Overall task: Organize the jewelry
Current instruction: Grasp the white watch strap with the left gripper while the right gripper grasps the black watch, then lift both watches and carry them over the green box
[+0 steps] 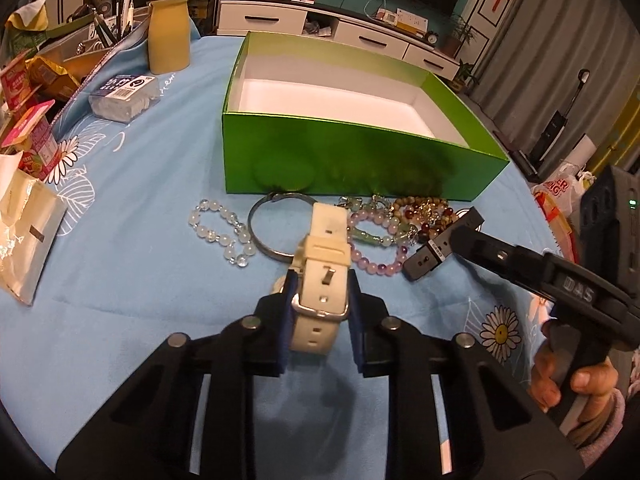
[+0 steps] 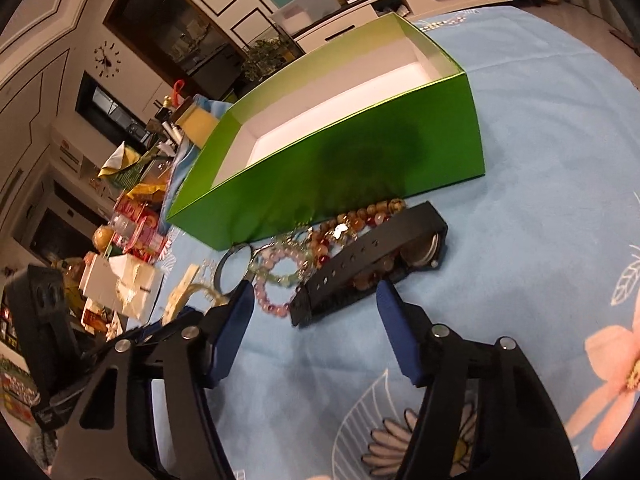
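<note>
My left gripper point(image 1: 320, 280) is shut on a white watch strap point(image 1: 322, 276) and holds it just above the blue cloth. Beyond it lie a clear bead bracelet point(image 1: 222, 232), a metal bangle point(image 1: 272, 226), a purple bead bracelet point(image 1: 374, 240) and brown bead strands point(image 1: 424, 210). An open green box point(image 1: 348, 128) with a white inside stands behind them. My right gripper point(image 2: 316, 304) is open, its pads on either side of the end of a black watch point(image 2: 372, 256) lying on the beads. The right gripper also shows in the left wrist view point(image 1: 460, 236) over the black watch point(image 1: 424, 258).
A yellow bottle point(image 1: 168, 32), a clear plastic case point(image 1: 124, 96), snack packets point(image 1: 32, 136) and a paper bag point(image 1: 24, 224) crowd the table's left side. The green box point(image 2: 328, 148) sits just behind the jewelry. A plastic bag point(image 1: 560, 196) lies off the right edge.
</note>
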The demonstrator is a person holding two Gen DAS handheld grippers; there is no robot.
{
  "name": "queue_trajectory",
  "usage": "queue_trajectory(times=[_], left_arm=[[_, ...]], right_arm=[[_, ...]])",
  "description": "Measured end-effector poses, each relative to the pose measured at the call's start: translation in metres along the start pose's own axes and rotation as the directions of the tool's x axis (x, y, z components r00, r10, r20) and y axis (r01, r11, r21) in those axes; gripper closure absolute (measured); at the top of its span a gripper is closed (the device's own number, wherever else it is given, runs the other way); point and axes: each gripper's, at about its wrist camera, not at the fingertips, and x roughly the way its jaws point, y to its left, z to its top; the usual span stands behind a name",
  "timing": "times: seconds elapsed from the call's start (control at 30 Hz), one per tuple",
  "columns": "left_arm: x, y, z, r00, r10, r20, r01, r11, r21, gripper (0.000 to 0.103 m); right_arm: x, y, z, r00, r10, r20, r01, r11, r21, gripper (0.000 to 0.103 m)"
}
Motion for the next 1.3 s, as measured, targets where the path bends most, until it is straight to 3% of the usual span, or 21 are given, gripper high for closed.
queue_trajectory(times=[0.13, 0.27, 0.33, 0.53, 0.73, 1.0, 1.3], left_arm=[[0.000, 0.004, 0.000, 1.000, -0.022, -0.001, 0.022, 1.000, -0.019, 0.080], [-0.002, 0.006, 0.000, 0.999, -0.032, 0.003, 0.032, 0.999, -0.023, 0.080], [-0.003, 0.006, 0.000, 0.999, -0.036, 0.006, 0.036, 0.999, -0.021, 0.080], [-0.013, 0.006, 0.005, 0.997, -0.069, 0.028, 0.069, 0.997, -0.022, 0.080], [-0.033, 0.002, 0.009, 0.991, -0.118, 0.058, 0.120, 0.992, -0.026, 0.080], [-0.058, -0.001, 0.030, 0.984, -0.142, 0.106, 0.145, 0.989, -0.023, 0.080], [-0.067, 0.003, 0.083, 0.980, -0.108, 0.167, 0.112, 0.994, -0.010, 0.080]], right_arm=[[0.007, -0.008, 0.004, 1.000, 0.022, 0.005, -0.022, 0.998, 0.064, 0.057], [0.007, -0.013, 0.006, 0.999, 0.042, 0.023, -0.044, 0.994, 0.096, 0.093], [-0.003, -0.009, 0.005, 0.997, 0.069, 0.046, -0.073, 0.994, 0.084, 0.099], [-0.047, 0.012, 0.014, 0.990, 0.106, 0.098, -0.103, 0.994, -0.037, 0.100], [-0.081, 0.017, 0.018, 0.981, 0.138, 0.136, -0.132, 0.990, -0.053, 0.101], [-0.086, 0.031, 0.026, 0.978, 0.145, 0.148, -0.131, 0.986, -0.102, 0.101], [-0.075, 0.040, 0.059, 0.977, 0.122, 0.176, -0.095, 0.983, -0.156, 0.101]])
